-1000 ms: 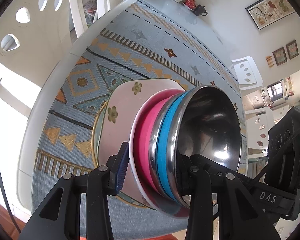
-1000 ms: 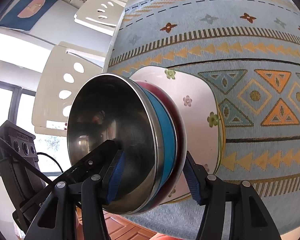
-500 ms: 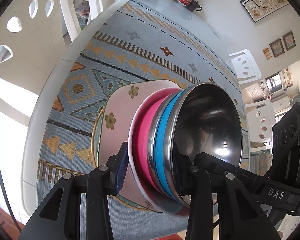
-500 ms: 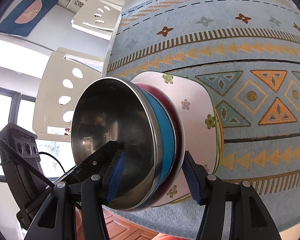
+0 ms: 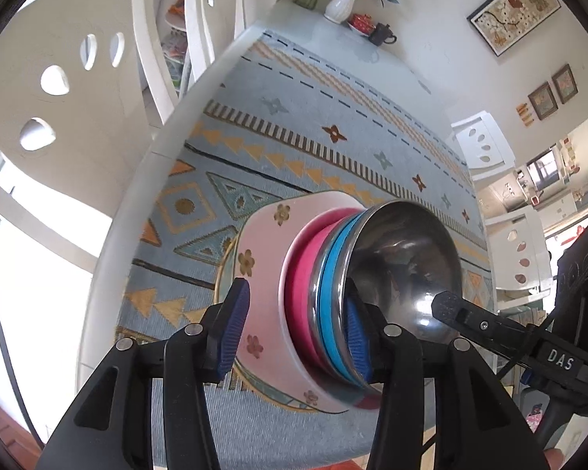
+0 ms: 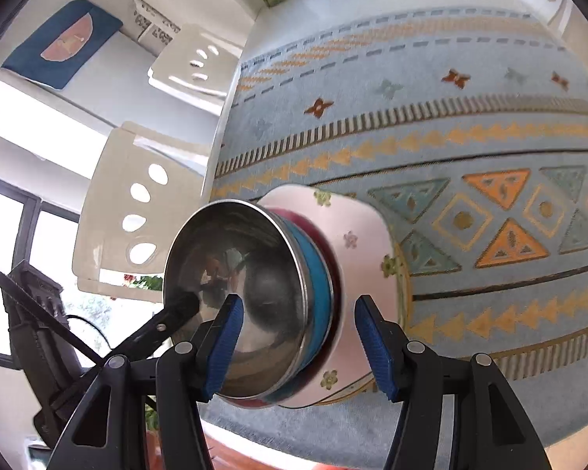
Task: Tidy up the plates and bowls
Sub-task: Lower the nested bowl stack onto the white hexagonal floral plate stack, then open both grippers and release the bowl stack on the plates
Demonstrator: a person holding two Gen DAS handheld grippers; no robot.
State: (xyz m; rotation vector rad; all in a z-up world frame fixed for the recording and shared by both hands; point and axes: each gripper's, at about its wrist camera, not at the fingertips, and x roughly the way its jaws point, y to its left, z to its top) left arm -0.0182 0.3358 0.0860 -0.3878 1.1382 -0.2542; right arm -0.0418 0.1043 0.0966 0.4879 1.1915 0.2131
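The stacked bowls point(image 5: 372, 293), steel on top, sit on the pink flowered plate point(image 5: 262, 286) near the table's point(image 5: 109, 274) near edge, hiding its middle, while the left gripper point(image 5: 294, 331) and right gripper point(image 6: 302, 346) both gape wide astride the stack, apparently without clamping, and only the left view shows the far vase point(image 5: 339, 6)

Steel bowl point(image 5: 405, 262) – shiny metal; tablecloth point(image 5: 254, 145) – matt woven cloth.

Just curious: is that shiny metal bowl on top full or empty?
Empty: the steel bowl shows only bare, reflective inside, nested atop the stack.
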